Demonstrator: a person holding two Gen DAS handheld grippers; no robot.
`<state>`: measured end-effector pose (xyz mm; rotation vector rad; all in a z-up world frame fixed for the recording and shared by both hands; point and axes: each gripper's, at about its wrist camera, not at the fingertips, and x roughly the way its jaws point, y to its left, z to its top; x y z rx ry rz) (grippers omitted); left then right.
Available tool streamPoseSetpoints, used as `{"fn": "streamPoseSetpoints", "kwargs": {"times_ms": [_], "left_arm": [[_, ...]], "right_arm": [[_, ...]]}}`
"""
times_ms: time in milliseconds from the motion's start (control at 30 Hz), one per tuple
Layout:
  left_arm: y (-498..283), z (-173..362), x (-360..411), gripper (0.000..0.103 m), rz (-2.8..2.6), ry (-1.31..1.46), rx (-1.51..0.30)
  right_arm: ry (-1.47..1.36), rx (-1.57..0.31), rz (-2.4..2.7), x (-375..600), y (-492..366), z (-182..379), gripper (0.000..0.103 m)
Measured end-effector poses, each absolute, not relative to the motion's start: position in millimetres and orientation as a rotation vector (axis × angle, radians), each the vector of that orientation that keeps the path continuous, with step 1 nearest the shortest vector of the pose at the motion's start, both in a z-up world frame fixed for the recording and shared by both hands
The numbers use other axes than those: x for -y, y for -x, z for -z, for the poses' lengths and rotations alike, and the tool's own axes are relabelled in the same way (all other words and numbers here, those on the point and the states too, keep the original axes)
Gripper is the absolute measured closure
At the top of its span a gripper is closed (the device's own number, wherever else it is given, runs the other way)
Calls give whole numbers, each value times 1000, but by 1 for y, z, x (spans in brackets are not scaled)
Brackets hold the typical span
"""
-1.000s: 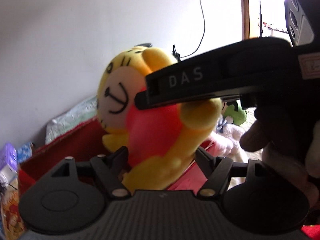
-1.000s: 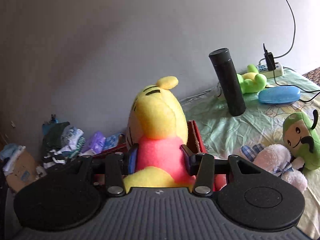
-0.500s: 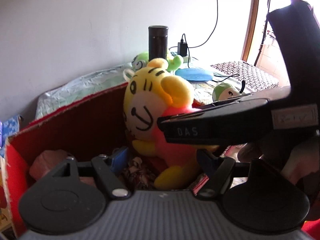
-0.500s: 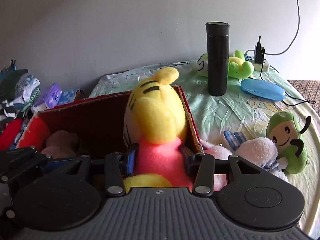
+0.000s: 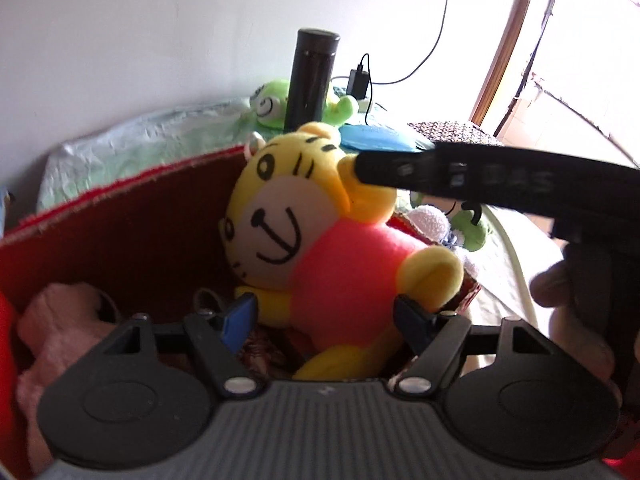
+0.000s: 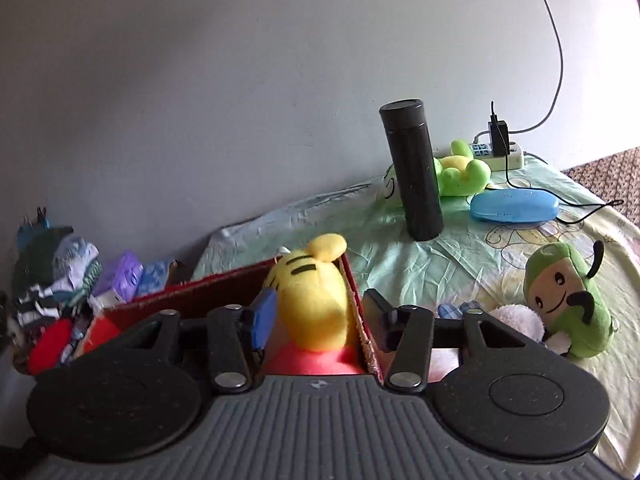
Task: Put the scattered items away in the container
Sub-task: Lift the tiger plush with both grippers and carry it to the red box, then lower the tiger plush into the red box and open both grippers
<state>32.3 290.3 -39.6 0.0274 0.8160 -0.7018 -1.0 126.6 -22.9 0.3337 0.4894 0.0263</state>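
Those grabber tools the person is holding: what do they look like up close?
Each is matte black plastic: a ribbed grey deck, two round discs, silver screws. The left gripper has black fingers with a blue pad; so does the right gripper. White "DAS" lettering marks the right one's side.

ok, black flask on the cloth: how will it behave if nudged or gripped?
The black flask is tall, narrow and upright on wrinkled cloth, so a high nudge would probably tip it. Round body: once down, it likely rolls. The wall looks smooth and rigid, so a grip may slip.
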Motion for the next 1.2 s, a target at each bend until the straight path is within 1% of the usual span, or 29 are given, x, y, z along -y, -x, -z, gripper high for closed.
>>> {"fn": "streamPoseSetpoints", "kwargs": {"times_ms": [33,133,233,400,567,733,833,967,1200], "left_arm": [[-34,40,-289,27,707,-14,-827],[-38,43,-286,27,719,12,-855],[-43,46,-285,26,728,46,-885],[-52,54,-283,24,719,97,-926],[-43,46,-287,17,673,68,-896],[-32,33,-295,15,578,63,-871],[-26,26,-294,9,491,27,-854],[-19,20,-294,5,409,4,-833],[-19,19,-296,5,194,-86,-837]], "right_arm": [[-364,-488,-34,-122,3,24,62],[-428,-499,-42,-110,6,28,71],[-465,-498,-43,-103,10,32,72],[-493,-483,-57,-97,21,33,72],[-495,-465,-60,-93,29,30,72],[-486,-464,-62,-92,38,29,72],[-464,-471,-73,-97,42,29,72],[-415,-481,-102,-107,46,27,73],[-319,-515,-149,-125,51,28,73]]}}
